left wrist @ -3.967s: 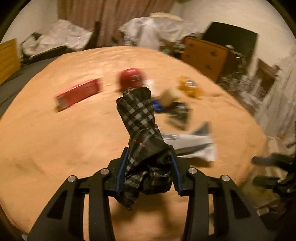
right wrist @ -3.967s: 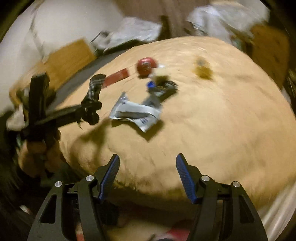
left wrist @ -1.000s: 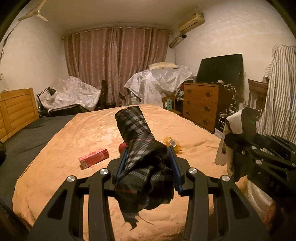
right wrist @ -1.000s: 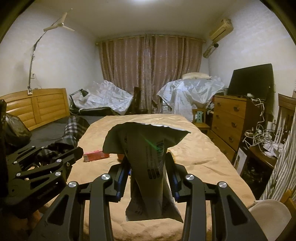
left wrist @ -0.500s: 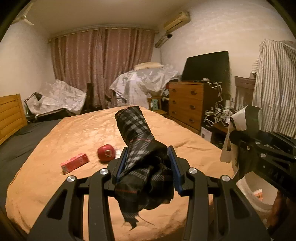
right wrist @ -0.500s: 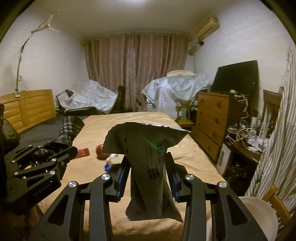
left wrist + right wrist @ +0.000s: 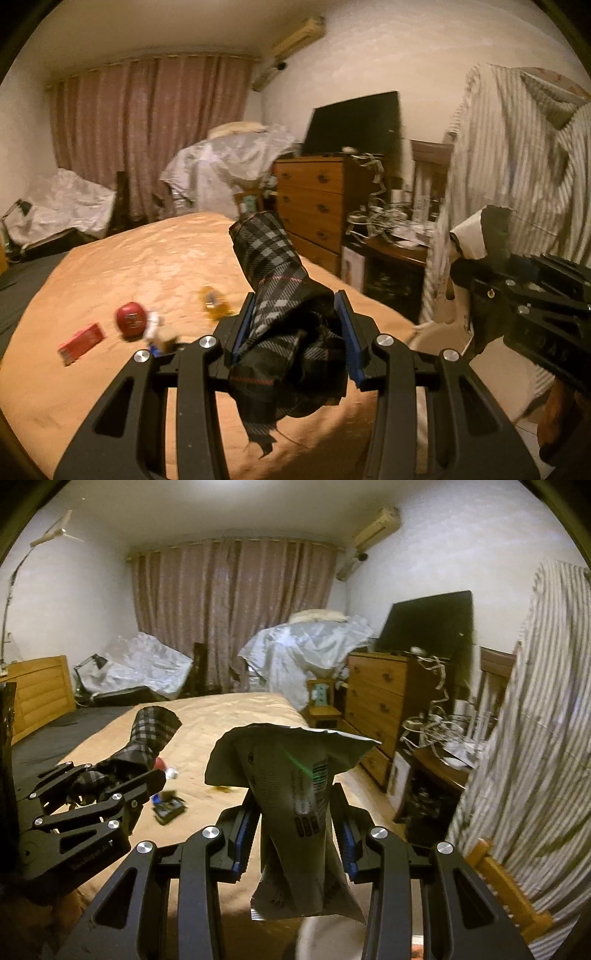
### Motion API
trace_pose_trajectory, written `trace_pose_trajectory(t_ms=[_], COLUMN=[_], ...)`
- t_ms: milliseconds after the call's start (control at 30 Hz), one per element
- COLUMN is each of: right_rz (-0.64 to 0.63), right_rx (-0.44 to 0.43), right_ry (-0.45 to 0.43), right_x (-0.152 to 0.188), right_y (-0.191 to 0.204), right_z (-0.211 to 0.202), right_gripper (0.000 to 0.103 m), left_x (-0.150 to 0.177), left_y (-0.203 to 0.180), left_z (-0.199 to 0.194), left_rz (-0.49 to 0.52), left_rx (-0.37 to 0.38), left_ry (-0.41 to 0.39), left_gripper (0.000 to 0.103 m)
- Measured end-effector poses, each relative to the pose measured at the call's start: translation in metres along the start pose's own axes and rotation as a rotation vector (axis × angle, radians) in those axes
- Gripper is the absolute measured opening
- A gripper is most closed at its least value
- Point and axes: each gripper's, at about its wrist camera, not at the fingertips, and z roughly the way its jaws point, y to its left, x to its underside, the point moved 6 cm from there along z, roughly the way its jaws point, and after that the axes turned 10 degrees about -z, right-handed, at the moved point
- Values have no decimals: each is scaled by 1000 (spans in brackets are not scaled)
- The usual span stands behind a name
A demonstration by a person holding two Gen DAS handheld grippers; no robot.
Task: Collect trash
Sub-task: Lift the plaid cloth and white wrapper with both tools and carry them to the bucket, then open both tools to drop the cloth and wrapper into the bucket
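My left gripper (image 7: 295, 332) is shut on a dark plaid cloth (image 7: 273, 280) and holds it up over the orange bed (image 7: 110, 280). My right gripper (image 7: 295, 830) is shut on a crumpled grey foil wrapper (image 7: 295, 775) with a barcode. In the left wrist view the right gripper (image 7: 491, 258) shows at the right edge with the wrapper (image 7: 469, 236), above a pale bin (image 7: 439, 336). In the right wrist view the left gripper (image 7: 110, 775) shows at the left with the cloth (image 7: 151, 731). On the bed lie a red box (image 7: 81, 341), a red round tin (image 7: 131, 319), a yellow wrapper (image 7: 214, 304) and a small dark packet (image 7: 170, 808).
A wooden chest of drawers (image 7: 317, 206) with a black TV (image 7: 354, 122) stands right of the bed. A cluttered low table (image 7: 439, 768) and a hanging striped garment (image 7: 517, 166) are at the right. Covered furniture (image 7: 303, 646) and curtains (image 7: 236, 609) stand behind.
Both grippers have swung to the right, away from the bed and toward the pale bin. The cloth and the wrapper stay gripped. The right gripper picked the wrapper off the bed earlier.
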Motion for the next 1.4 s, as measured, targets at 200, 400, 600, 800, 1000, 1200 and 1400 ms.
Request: trace_pose_trajectory(t_ms=[200,400,600,800,1000,1200,1400], right_rz=[45,109,180,250,270,283,289], right_rx=[44,20,-39,-104,-119,-116,-116], right_ry=[81,251,427,549,586,599,593], right_x=[20,64,116,153,168,176,175], right_y=[-73,-147,-182,-195,-187,-183,-182], right_z=[-4,14,44,72,84,86,87], right_gripper=[40,40,40,40,40,40,40], left_x=[14,37,65,97,109,106,105], left_y=[-55,-103,-136,-156,-158,-164,-165], left_z=[21,43,71,96,102,104,101], left_rz=[36,66,98,123,130,135,132], left_rx=[119,227,314,351,345,355,361], left_ry=[71,172,310,420,444,442,443], left_gripper=[40,40,41,41,41,41,42])
